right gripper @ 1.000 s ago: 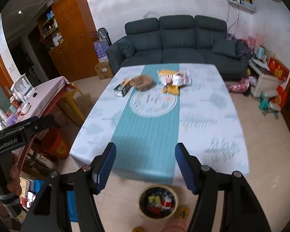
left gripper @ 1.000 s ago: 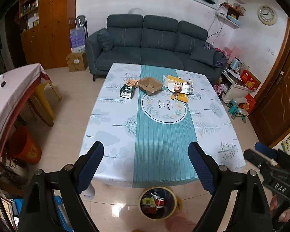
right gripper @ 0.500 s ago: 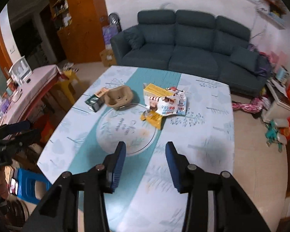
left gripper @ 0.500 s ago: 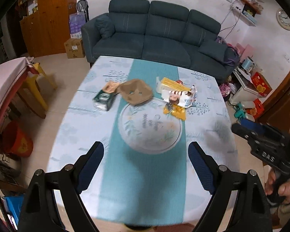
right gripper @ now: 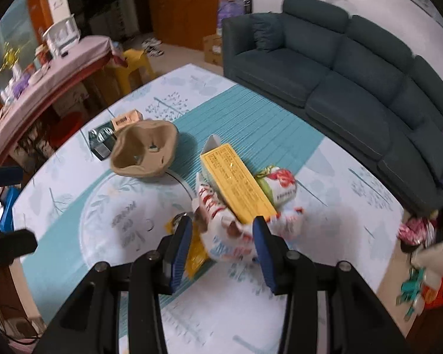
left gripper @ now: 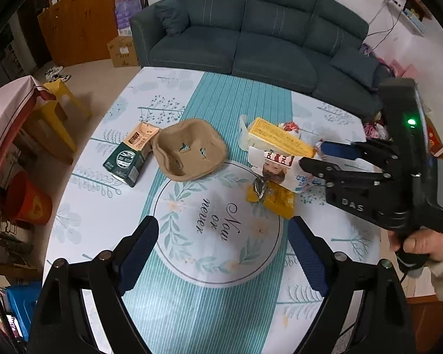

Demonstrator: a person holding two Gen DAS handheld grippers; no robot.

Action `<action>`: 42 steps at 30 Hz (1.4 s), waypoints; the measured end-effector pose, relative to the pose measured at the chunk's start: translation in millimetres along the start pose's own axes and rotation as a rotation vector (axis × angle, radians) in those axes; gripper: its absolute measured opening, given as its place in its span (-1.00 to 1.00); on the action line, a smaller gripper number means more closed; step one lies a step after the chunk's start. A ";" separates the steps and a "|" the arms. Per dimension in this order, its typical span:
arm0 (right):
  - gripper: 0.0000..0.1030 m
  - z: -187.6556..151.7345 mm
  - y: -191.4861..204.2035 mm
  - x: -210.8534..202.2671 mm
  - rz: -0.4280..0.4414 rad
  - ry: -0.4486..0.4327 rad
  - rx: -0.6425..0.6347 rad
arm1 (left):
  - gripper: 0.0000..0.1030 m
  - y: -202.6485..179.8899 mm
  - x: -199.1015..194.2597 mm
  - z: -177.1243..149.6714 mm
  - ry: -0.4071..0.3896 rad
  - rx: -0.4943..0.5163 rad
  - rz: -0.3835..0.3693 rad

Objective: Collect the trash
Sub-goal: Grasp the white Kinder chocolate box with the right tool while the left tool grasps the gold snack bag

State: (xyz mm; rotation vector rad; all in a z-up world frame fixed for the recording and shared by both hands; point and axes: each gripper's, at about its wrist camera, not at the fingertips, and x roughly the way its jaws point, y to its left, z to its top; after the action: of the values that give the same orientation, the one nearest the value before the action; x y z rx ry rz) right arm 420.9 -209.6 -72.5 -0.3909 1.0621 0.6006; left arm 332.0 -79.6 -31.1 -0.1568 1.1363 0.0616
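Both hands have travelled from the near table edge to the litter at mid-table, and the right jaws have narrowed.

The cloth-covered table [left gripper: 109,206] carries the trash: a moulded pulp tray [left gripper: 189,150] on the left with a green carton [left gripper: 127,159] beside it, a flat yellow box [right gripper: 236,183] on crinkly printed wrappers [right gripper: 230,233] to the right. The left gripper [left gripper: 221,253] hangs spread and empty; the right gripper [right gripper: 220,249] straddles the wrappers, half-narrowed, not yet pinching. Best to sink lower and close on a bunched fold, since the film looks slippery.
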 end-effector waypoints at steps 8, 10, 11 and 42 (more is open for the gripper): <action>-0.52 -0.5 5.4 40.4 0.074 0.127 -0.177 | 0.70 -4.9 29.8 8.3 0.050 -0.009 0.011; -0.53 -9.3 9.1 45.9 0.083 0.171 -0.215 | 0.70 -5.9 37.9 9.0 0.067 -0.010 0.007; -0.53 -15.2 10.0 47.9 0.080 0.191 -0.229 | 0.70 -6.3 41.1 9.3 0.073 -0.010 0.005; -0.63 -105.6 -87.1 -0.4 0.254 0.033 0.622 | 0.43 -104.7 172.8 34.7 0.287 0.242 0.006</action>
State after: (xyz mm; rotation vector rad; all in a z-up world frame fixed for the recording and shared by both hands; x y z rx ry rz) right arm 402.6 -337.5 -117.6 0.2819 1.2776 0.4562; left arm 449.3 -182.9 -163.7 0.0560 1.4198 -0.0960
